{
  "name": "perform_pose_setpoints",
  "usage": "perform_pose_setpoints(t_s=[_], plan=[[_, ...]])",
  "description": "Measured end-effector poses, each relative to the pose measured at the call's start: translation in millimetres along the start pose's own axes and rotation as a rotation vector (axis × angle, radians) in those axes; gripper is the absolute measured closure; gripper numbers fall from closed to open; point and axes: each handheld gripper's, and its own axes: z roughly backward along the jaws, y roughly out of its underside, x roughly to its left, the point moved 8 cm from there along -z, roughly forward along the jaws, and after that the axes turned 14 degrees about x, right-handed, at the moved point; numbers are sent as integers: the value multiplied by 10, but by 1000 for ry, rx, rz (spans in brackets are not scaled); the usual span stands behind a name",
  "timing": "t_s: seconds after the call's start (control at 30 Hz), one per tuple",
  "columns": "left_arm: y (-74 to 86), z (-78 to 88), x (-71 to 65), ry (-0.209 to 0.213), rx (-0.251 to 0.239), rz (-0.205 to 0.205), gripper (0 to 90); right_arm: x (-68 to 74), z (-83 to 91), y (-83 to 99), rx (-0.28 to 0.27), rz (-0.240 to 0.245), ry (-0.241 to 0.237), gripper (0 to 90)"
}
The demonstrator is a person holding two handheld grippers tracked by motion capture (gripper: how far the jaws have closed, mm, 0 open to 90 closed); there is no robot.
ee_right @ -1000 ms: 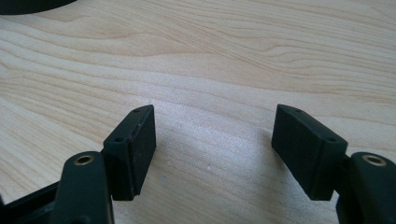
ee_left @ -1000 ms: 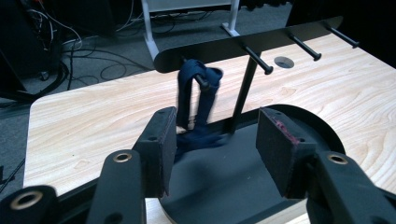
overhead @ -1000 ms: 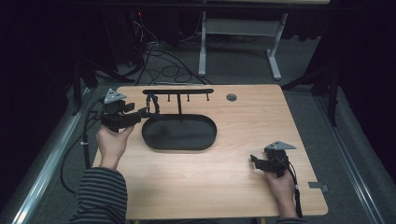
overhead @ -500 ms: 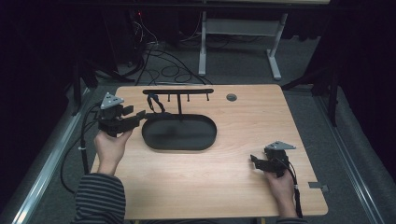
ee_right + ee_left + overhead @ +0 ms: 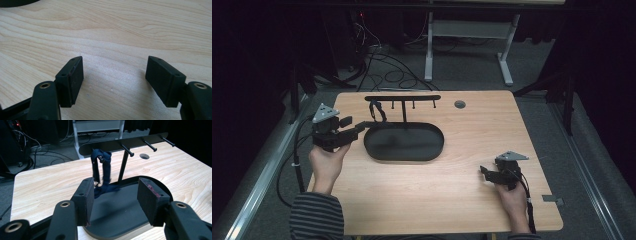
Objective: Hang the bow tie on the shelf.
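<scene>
Hanging doubled over rack (image 5: 130, 142) peg: dark blue strap (image 5: 102, 171), end pooling on rack base; both grippers' fingers (image 5: 84, 197) gaping, empty.

on the table (image 5: 452, 190) a tray (image 5: 404, 143) sits left of centre, with a rack (image 5: 402, 98) rising from its far edge. a strap (image 5: 377, 112) hangs from the rack's left peg, its lower end on the tray. the left gripper (image 5: 354, 131) is just left of the tray, above the table's left edge. the right gripper (image 5: 485, 172) rests near the table's front right corner, well apart from the tray. a hole (image 5: 459, 104) lies right of the rack.
</scene>
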Motion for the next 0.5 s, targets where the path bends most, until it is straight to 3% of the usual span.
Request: perform_pose_setpoints(t_s=[0.5], plan=[[136, 89, -6, 19, -7, 14, 478, 1, -1, 0, 0, 1, 2, 321]])
